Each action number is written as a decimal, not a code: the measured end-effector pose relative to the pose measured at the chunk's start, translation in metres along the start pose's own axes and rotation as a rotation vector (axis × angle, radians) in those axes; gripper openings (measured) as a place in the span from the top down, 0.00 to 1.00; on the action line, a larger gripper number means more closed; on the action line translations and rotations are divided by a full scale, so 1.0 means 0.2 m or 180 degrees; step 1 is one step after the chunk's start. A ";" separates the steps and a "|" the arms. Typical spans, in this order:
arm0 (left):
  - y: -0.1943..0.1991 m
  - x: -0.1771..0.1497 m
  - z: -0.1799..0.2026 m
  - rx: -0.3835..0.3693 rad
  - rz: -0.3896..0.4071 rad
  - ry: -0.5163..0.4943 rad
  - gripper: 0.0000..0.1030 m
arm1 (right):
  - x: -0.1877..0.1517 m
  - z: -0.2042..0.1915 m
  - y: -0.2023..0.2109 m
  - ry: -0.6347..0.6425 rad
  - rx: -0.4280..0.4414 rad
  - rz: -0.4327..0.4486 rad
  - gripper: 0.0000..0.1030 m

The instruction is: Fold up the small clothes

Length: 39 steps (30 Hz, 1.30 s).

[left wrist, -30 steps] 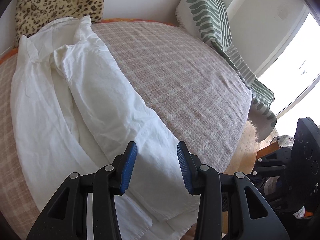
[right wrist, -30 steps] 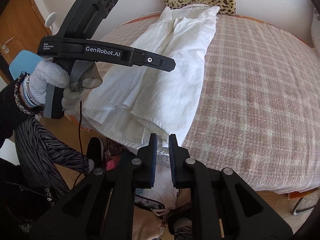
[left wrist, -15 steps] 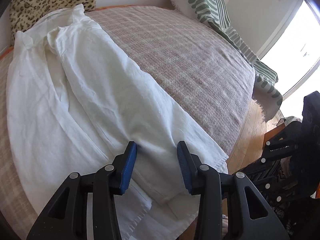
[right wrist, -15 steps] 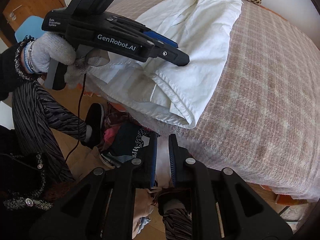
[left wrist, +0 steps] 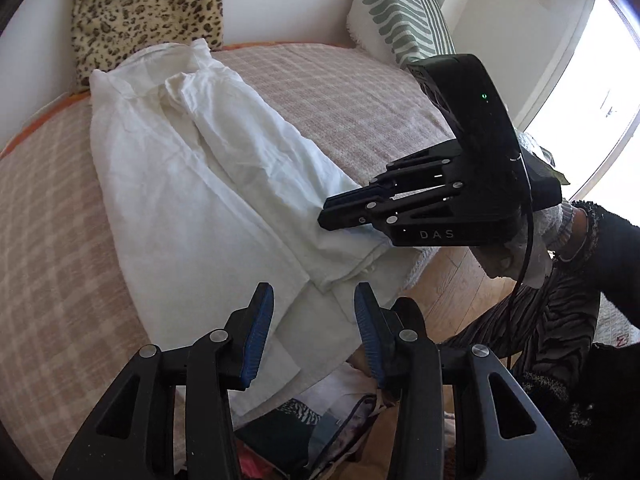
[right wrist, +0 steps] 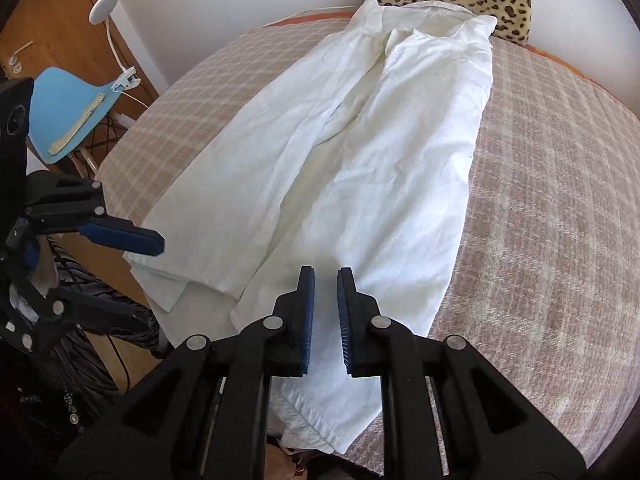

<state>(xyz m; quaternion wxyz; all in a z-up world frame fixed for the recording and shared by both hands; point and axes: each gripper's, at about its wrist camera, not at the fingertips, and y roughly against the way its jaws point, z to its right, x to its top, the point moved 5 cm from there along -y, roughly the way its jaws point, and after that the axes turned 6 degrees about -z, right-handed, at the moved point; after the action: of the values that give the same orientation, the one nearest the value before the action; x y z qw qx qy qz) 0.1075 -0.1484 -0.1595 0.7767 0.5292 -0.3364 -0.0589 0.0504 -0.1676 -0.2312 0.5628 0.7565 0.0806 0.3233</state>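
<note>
A white shirt (left wrist: 192,184) lies lengthwise on the plaid bedspread (left wrist: 360,108), collar toward the wall, its sides folded in, hem hanging over the bed's near edge. It also shows in the right wrist view (right wrist: 360,160). My left gripper (left wrist: 314,320) is open and empty above the hem. My right gripper (right wrist: 325,304) has its jaws nearly together with a narrow gap, holding nothing, just above the shirt's lower part. The right gripper also shows in the left wrist view (left wrist: 344,212), over the shirt's right edge. The left gripper shows in the right wrist view (right wrist: 132,264), open at the left hem corner.
A leopard-print pillow (left wrist: 148,12) leans on the wall behind the collar. A green striped pillow (left wrist: 400,16) sits at the far right. A blue chair (right wrist: 72,116) and a lamp (right wrist: 104,4) stand left of the bed. Loose clothes (left wrist: 304,432) lie on the wooden floor.
My left gripper drew back from the shirt toward the bed's edge. My right gripper rose from beyond the edge to above the shirt's hem. The shirt did not move.
</note>
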 end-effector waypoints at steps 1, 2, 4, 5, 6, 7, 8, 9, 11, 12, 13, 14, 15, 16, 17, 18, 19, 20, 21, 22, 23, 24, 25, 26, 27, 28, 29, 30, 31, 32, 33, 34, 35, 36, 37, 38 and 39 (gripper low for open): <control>0.02 -0.02 -0.05 0.0104 0.0013 0.0008 0.62 | -0.02 -0.02 -0.01 0.0055 -0.0042 -0.0019 0.88; 0.04 -0.04 -0.09 0.0156 0.0003 0.0036 0.62 | -0.04 -0.03 0.00 0.0112 -0.0066 -0.0012 0.88; 0.04 -0.09 -0.18 0.0177 -0.0061 0.0147 0.62 | -0.09 -0.04 0.03 0.0181 -0.0087 -0.0085 0.88; 0.03 -0.13 -0.23 0.0189 -0.0128 0.0241 0.62 | -0.12 -0.05 0.06 0.0214 -0.0079 -0.0144 0.88; 0.02 -0.14 -0.27 0.0157 -0.0187 0.0346 0.62 | -0.15 -0.05 0.07 0.0215 -0.0062 -0.0232 0.88; 0.01 -0.16 -0.30 0.0109 -0.0217 0.0453 0.62 | -0.18 -0.04 0.11 0.0191 -0.0084 -0.0259 0.88; 0.01 -0.18 -0.32 0.0070 -0.0233 0.0550 0.60 | -0.21 -0.04 0.15 0.0164 -0.0107 -0.0226 0.83; 0.01 -0.20 -0.34 0.0018 -0.0240 0.0667 0.60 | -0.22 -0.02 0.19 0.0099 -0.0125 -0.0190 0.77; 0.00 -0.23 -0.38 -0.0141 -0.0242 0.0932 0.60 | -0.25 0.08 0.23 -0.0186 -0.0139 -0.0084 0.45; -0.02 -0.23 -0.40 -0.0183 -0.0247 0.1054 0.60 | -0.25 0.12 0.24 -0.0337 -0.0090 -0.0034 0.44; -0.04 -0.23 -0.41 -0.0231 -0.0257 0.1137 0.60 | -0.26 0.16 0.23 -0.0500 -0.0007 -0.0057 0.44; -0.06 -0.24 -0.41 -0.0299 -0.0270 0.1180 0.60 | -0.27 0.20 0.21 -0.0637 0.0106 -0.0083 0.44; -0.09 -0.24 -0.39 -0.0368 -0.0307 0.1190 0.60 | -0.27 0.22 0.20 -0.0741 0.0209 -0.0095 0.44; -0.11 -0.25 -0.36 -0.0455 -0.0356 0.1181 0.60 | -0.28 0.23 0.17 -0.0847 0.0365 -0.0117 0.44; -0.12 -0.25 -0.34 -0.0476 -0.0318 0.1154 0.60 | -0.28 0.24 0.15 -0.0914 0.0519 -0.0152 0.44; -0.12 -0.26 -0.32 -0.0487 -0.0320 0.1123 0.60 | -0.28 0.23 0.13 -0.0950 0.0617 -0.0187 0.44; -0.12 -0.26 -0.31 -0.0508 -0.0318 0.1096 0.60 | -0.28 0.22 0.11 -0.0953 0.0667 -0.0213 0.44; -0.11 -0.26 -0.31 -0.0543 -0.0318 0.1114 0.60 | -0.28 0.21 0.10 -0.0935 0.0687 -0.0184 0.42; -0.12 -0.26 -0.31 -0.0582 -0.0294 0.1157 0.60 | -0.27 0.20 0.09 -0.0925 0.0721 -0.0182 0.42; -0.11 -0.26 -0.31 -0.0622 -0.0272 0.1203 0.60 | -0.26 0.19 0.08 -0.0942 0.0806 -0.0202 0.42; -0.11 -0.25 -0.32 -0.0656 -0.0247 0.1245 0.62 | -0.26 0.19 0.08 -0.0980 0.0895 -0.0197 0.45; -0.11 -0.26 -0.33 -0.0683 -0.0241 0.1281 0.71 | -0.25 0.18 0.06 -0.1014 0.0975 -0.0204 0.48; -0.13 -0.27 -0.33 -0.0737 -0.0261 0.1313 0.79 | -0.24 0.18 0.06 -0.1040 0.1010 -0.0200 0.52; -0.13 -0.28 -0.33 -0.0775 -0.0287 0.1338 0.86 | -0.25 0.18 0.05 -0.1059 0.1043 -0.0215 0.58; -0.13 -0.29 -0.34 -0.0785 -0.0249 0.1345 0.88 | -0.24 0.18 0.05 -0.1086 0.1070 -0.0215 0.62; -0.13 -0.28 -0.33 -0.0783 -0.0211 0.1330 0.90 | -0.24 0.18 0.04 -0.1131 0.1125 -0.0217 0.71; -0.12 -0.28 -0.33 -0.0788 -0.0168 0.1326 0.92 | -0.26 0.17 0.04 -0.1198 0.1197 -0.0205 0.79; -0.11 -0.28 -0.33 -0.0838 -0.0116 0.1356 0.93 | -0.26 0.19 0.05 -0.1284 0.1279 -0.0187 0.82; -0.10 -0.27 -0.34 -0.0911 -0.0066 0.1402 0.93 | -0.26 0.21 0.05 -0.1389 0.1385 -0.0156 0.86; -0.08 -0.26 -0.34 -0.0977 -0.0023 0.1442 0.94 | -0.26 0.22 0.06 -0.1483 0.1493 -0.0117 0.88; -0.07 -0.25 -0.34 -0.1042 0.0024 0.1476 0.94 | -0.25 0.22 0.07 -0.1574 0.1598 -0.0063 0.88; -0.06 -0.24 -0.35 -0.1114 0.0068 0.1519 0.94 | -0.23 0.22 0.07 -0.1633 0.1672 -0.0019 0.89; -0.04 -0.23 -0.36 -0.1188 0.0109 0.1566 0.94 | -0.22 0.23 0.08 -0.1674 0.1733 0.0025 0.89; -0.03 -0.22 -0.37 -0.1260 0.0154 0.1610 0.94 | -0.20 0.23 0.09 -0.1702 0.1791 0.0066 0.89; -0.02 -0.20 -0.38 -0.1329 0.0201 0.1648 0.94 | -0.18 0.23 0.10 -0.1720 0.1843 0.0115 0.90; 0.00 -0.18 -0.39 -0.1374 0.0256 0.1689 0.94 | -0.15 0.22 0.11 -0.1735 0.1887 0.0164 0.90; 0.01 -0.15 -0.40 -0.1429 0.0305 0.1736 0.94 | -0.13 0.23 0.13 -0.1758 0.1928 0.0208 0.90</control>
<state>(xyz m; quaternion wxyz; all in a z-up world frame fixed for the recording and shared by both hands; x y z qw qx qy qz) 0.1298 -0.0716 -0.1890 0.9367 0.3253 -0.1198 0.0486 0.0509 -0.2248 -0.2257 0.3046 0.9484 -0.0060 0.0876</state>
